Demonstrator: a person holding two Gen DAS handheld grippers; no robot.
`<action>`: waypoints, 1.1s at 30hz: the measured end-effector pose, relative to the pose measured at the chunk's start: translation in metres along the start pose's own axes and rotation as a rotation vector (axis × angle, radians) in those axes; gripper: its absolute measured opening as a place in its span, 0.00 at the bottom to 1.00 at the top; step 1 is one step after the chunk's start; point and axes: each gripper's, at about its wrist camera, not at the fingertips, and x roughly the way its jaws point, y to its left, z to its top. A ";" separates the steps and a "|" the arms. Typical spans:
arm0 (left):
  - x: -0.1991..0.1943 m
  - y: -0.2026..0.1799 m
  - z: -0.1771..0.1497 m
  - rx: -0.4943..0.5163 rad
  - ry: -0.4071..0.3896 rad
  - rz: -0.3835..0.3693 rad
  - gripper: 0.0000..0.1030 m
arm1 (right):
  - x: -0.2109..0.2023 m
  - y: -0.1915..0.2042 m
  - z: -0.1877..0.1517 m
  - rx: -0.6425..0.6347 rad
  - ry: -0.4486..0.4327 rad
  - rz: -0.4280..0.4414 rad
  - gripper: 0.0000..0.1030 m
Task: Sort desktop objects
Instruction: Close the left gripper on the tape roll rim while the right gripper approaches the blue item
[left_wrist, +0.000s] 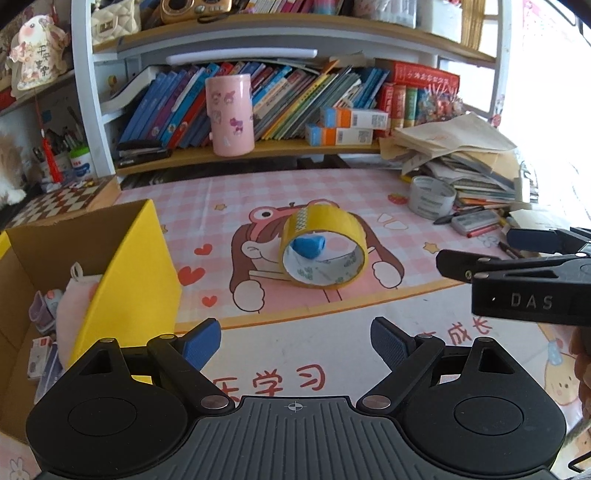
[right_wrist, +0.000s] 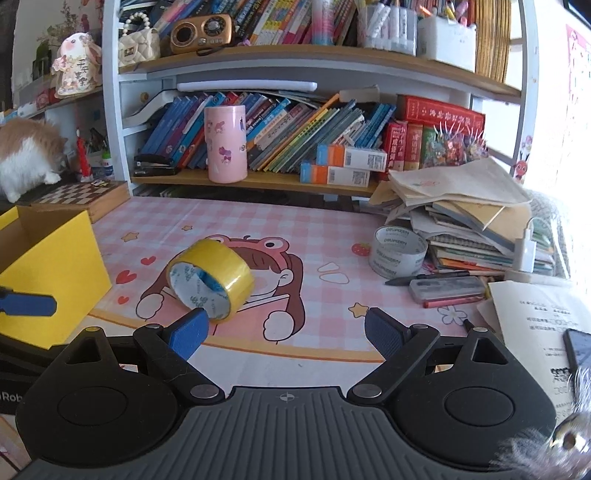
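Note:
A yellow tape roll (left_wrist: 323, 245) lies tilted on the pink desk mat (left_wrist: 369, 192), with a small blue object (left_wrist: 308, 246) inside its core. It also shows in the right wrist view (right_wrist: 211, 277). My left gripper (left_wrist: 295, 341) is open and empty, short of the roll. My right gripper (right_wrist: 284, 332) is open and empty, its left finger close to the roll's near edge. The right gripper shows from the side in the left wrist view (left_wrist: 517, 258). A yellow cardboard box (left_wrist: 125, 280) at the left holds a pink plush toy (left_wrist: 79, 299) and small items.
A grey tape roll (right_wrist: 399, 251), a pencil case (right_wrist: 447, 289) and pens lie at the right by a stack of papers and books (right_wrist: 461, 214). A pink cup (right_wrist: 226, 143) stands on the shelf. A chessboard box (right_wrist: 85, 194) and a cat (right_wrist: 26, 155) are at the left.

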 end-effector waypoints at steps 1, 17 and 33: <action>0.002 0.000 0.001 -0.004 0.003 0.005 0.88 | 0.003 -0.003 0.001 0.008 0.004 0.004 0.88; 0.054 -0.001 0.031 0.029 0.024 0.025 0.88 | 0.024 -0.032 0.007 0.072 0.006 0.014 0.88; 0.132 -0.004 0.047 0.073 0.037 0.099 0.53 | 0.025 -0.041 0.005 0.091 0.021 0.001 0.88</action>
